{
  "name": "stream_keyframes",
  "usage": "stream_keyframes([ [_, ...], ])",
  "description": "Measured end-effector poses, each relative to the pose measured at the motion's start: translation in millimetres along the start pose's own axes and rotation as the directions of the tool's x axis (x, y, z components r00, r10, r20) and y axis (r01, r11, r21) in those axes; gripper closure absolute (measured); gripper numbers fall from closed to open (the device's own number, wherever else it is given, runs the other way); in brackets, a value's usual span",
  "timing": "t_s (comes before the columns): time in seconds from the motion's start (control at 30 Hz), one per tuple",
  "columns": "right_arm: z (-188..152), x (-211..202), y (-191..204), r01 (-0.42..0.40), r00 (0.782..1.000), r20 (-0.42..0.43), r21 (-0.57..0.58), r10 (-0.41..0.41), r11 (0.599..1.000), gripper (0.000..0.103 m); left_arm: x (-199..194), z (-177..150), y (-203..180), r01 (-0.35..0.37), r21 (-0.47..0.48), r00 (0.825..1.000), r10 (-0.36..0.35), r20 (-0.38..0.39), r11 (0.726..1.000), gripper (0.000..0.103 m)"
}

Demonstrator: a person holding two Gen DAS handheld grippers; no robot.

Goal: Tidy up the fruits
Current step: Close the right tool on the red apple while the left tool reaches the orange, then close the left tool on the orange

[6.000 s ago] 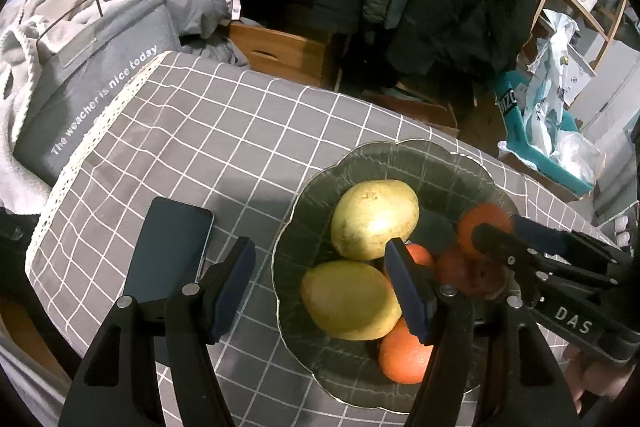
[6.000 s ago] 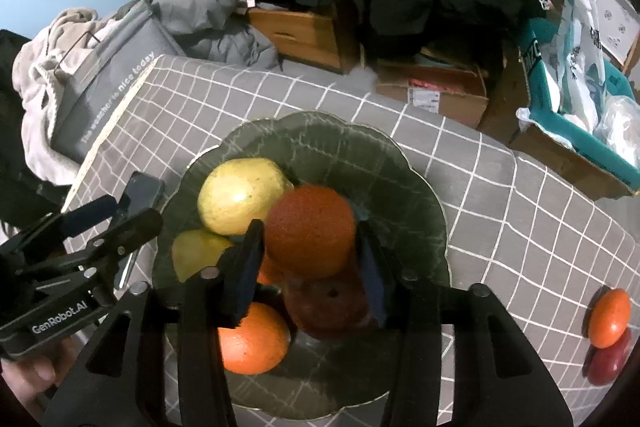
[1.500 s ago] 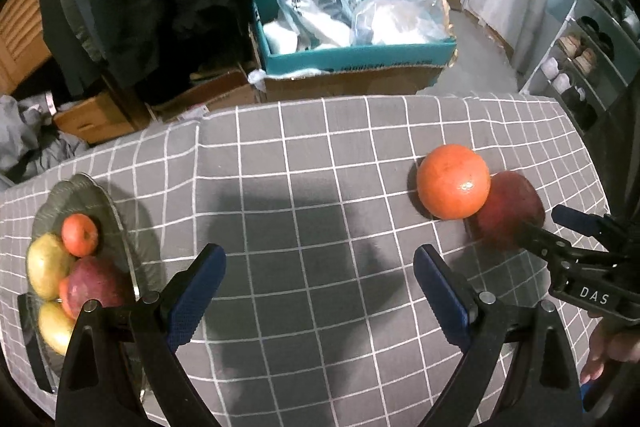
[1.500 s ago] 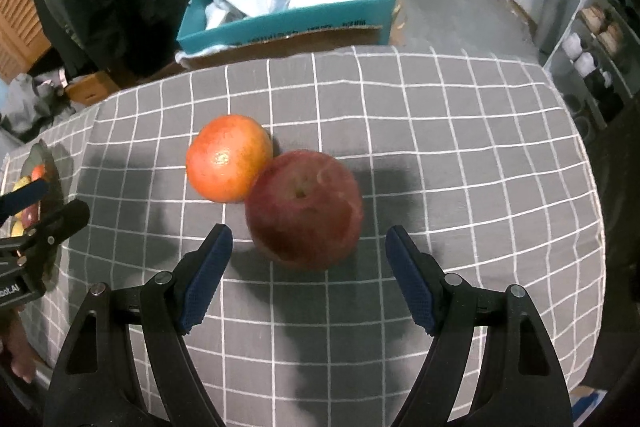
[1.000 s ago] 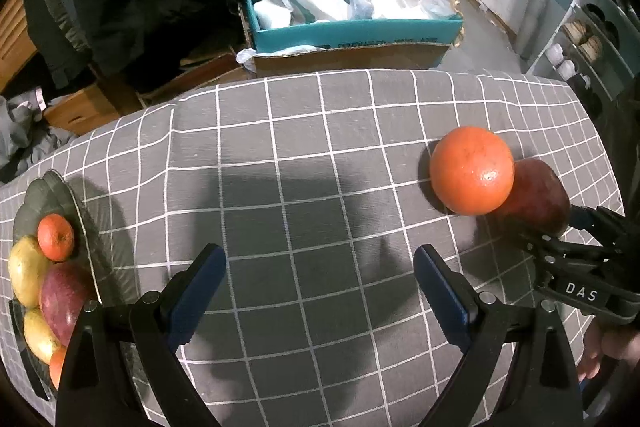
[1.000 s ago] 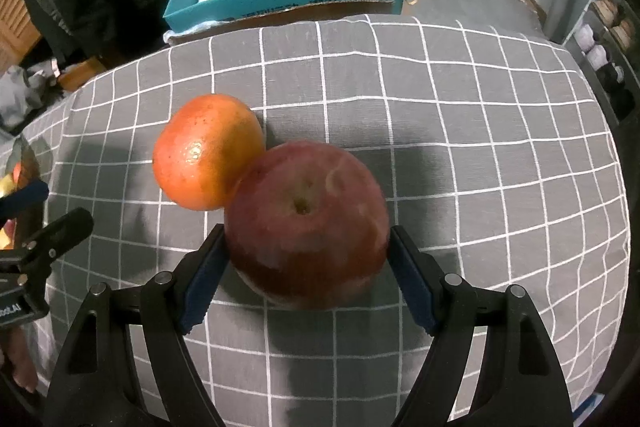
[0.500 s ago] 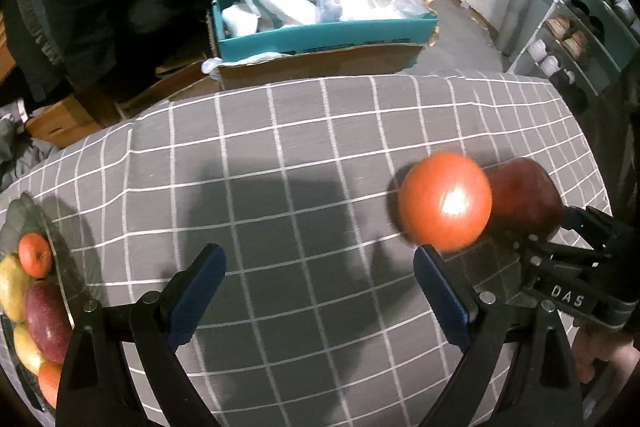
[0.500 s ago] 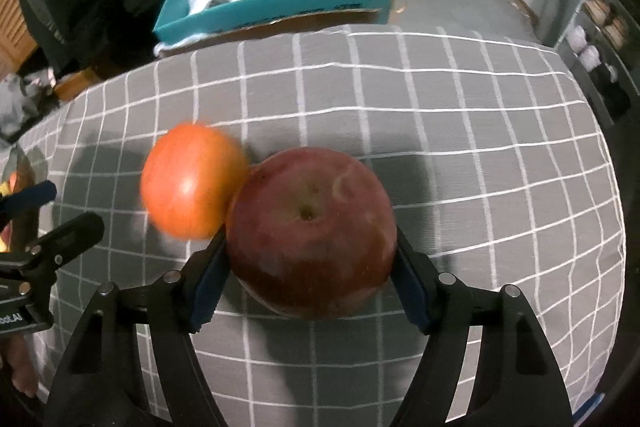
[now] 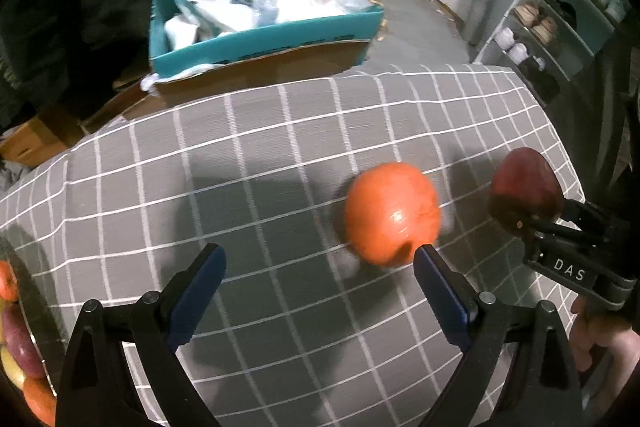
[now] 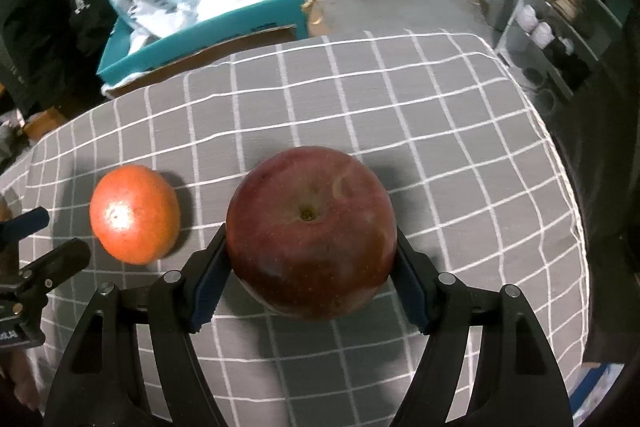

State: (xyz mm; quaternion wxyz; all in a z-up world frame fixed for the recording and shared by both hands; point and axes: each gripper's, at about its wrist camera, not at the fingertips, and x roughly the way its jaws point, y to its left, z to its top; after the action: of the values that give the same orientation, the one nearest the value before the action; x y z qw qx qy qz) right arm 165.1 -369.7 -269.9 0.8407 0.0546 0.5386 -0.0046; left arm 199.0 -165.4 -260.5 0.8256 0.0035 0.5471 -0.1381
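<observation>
place: we see a home | cues: shoe rack (image 9: 560, 27), checked cloth-covered surface (image 10: 400, 107), teal box of bags (image 9: 260, 39), hanging coats (image 9: 60, 7)

orange (image 10: 134, 214) left of apple (image 10: 311, 233), on tablecloth (image 10: 440, 131)

Six seconds earlier both grippers hang over the fruit bowl (image 9: 16, 311); now they are over the far end of the checked cloth (image 10: 360, 99), with the bowl at the left view's edge. The right gripper (image 10: 312, 267), spread wide around the apple (image 10: 312, 231) a second and a half ago, now has both pads against it. The orange (image 9: 392, 213), then touching the apple, now lies apart from it, just at the left gripper's (image 9: 316, 281) right fingertip (image 9: 424, 255).
</observation>
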Motion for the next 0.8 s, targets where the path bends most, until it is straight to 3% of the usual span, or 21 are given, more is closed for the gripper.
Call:
stream_keyframes([
  [0.2, -2.6, -1.4, -12.7, 0.004, 1.000, 0.000, 0.032, -0.004, 0.999, 0.029, 12.0, 7.1, -20.4, 0.028, 0.037, 0.999, -0.027, -0.021, 0.999, 0.007],
  [0.37, -2.9, -1.3, -16.4, 0.015, 1.000, 0.008, 0.030, -0.015, 0.999, 0.029, 26.6, 7.6, -32.6, 0.013, 0.069, 0.999, -0.010, -0.040, 0.998, 0.007],
  [0.67, -5.0, 0.9, -13.5, 0.044, 0.999, 0.008, -0.011, -0.044, 0.999, 0.029, 40.6, 5.9, -32.7, 0.027, 0.037, 0.998, -0.025, -0.055, 0.999, 0.008],
  [0.8, -5.4, 0.3, -13.6, 0.044, 0.999, 0.007, -0.011, -0.044, 0.999, 0.029, 44.4, 5.9, -30.7, 0.031, 0.029, 0.997, -0.029, -0.066, 0.999, 0.029],
])
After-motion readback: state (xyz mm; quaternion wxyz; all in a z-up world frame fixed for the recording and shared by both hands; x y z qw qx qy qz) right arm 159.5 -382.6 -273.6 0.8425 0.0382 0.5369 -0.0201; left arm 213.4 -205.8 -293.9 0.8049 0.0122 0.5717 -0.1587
